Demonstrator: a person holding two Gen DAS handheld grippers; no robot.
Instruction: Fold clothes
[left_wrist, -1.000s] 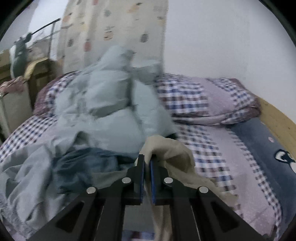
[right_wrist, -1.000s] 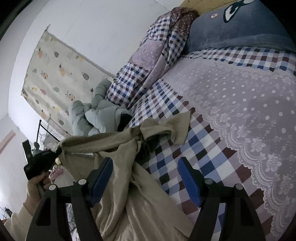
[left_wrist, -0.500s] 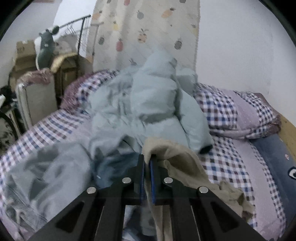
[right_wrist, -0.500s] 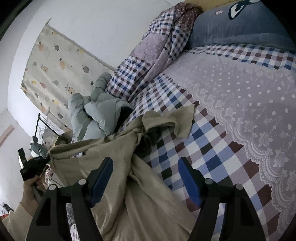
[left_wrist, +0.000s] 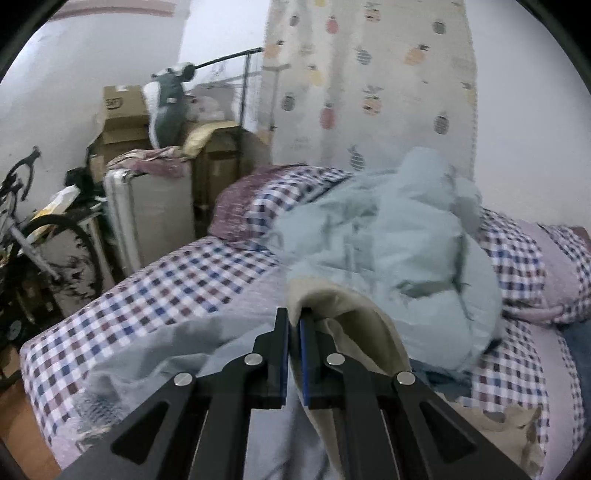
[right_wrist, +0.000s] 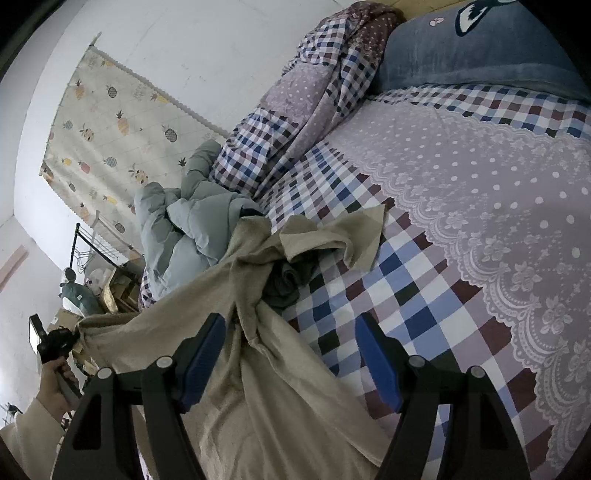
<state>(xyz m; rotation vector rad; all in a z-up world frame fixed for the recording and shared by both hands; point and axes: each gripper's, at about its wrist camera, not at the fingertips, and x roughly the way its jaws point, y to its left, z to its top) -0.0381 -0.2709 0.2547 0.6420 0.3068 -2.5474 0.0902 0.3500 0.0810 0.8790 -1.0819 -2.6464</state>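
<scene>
One edge of crumpled beige fabric garment (left_wrist: 354, 332) pinched between pressed-together fingers of left gripper (left_wrist: 294, 325), now hoisted higher and swung leftward compared with a second back: bicycle (left_wrist: 33, 236), silver suitcase (left_wrist: 147, 206) and cardboard boxes (left_wrist: 122, 118) newly in sight past checked bed cover (left_wrist: 166, 280), pale blue puffy jacket (left_wrist: 399, 251) pushed rightward in view. Meaning, as a judgement: garment being drawn out taut from heap, spreading step under way, no fold made yet. Right gripper (right_wrist: 291, 354) spread wide, empty, hovering just above stretched beige cloth, which runs beneath it from left gripper at far left toward a rumpled end lying on bed, near dark grey bundle (right_wrist: 288, 280).
</scene>
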